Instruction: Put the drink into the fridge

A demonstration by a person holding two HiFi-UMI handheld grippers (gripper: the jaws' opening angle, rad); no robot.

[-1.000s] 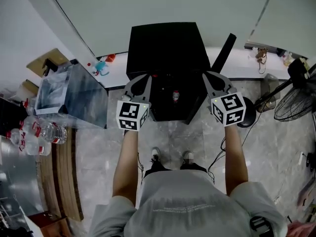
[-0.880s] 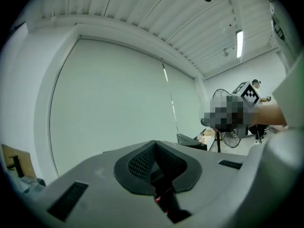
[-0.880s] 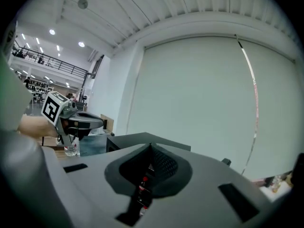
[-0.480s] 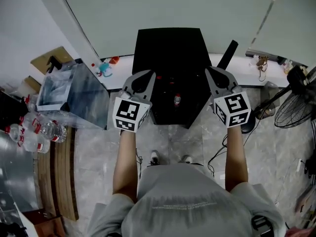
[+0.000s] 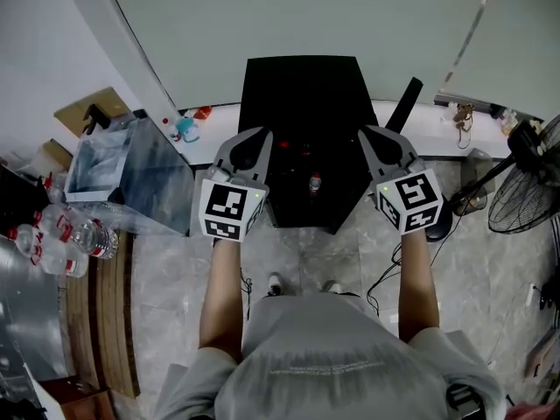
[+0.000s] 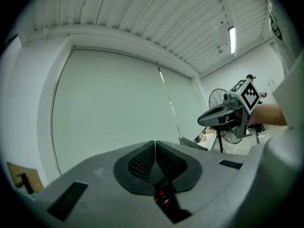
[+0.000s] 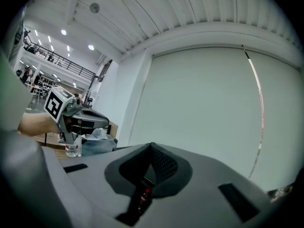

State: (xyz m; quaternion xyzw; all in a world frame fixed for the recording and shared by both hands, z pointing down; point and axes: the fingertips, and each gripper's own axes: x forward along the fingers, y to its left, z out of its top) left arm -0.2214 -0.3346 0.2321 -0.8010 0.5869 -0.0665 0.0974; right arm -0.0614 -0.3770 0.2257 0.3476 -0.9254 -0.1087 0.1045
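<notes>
A black mini fridge (image 5: 297, 90) stands on the floor by the wall, its door (image 5: 404, 101) swung open to the right. A small drink bottle with a red cap (image 5: 313, 183) stands upright inside it. In the gripper views the bottle (image 6: 162, 199) (image 7: 144, 196) shows low down, beyond the jaws. My left gripper (image 5: 264, 134) (image 6: 155, 142) hangs in front of the fridge's left side, shut and empty. At the fridge's right side my right gripper (image 5: 362, 134) (image 7: 152, 145) is also shut on nothing. Neither touches the bottle.
A clear plastic box (image 5: 122, 169) sits left of the fridge, with water bottles (image 5: 66, 234) on a wooden bench (image 5: 109, 313) beside it. A standing fan (image 5: 525, 186) and cables are at the right. My feet (image 5: 302, 284) are just before the fridge.
Both grippers stay shut and level before the fridge. The head view has shifted a little, so the fridge sits slightly lower in frame and the feet have drawn back.
</notes>
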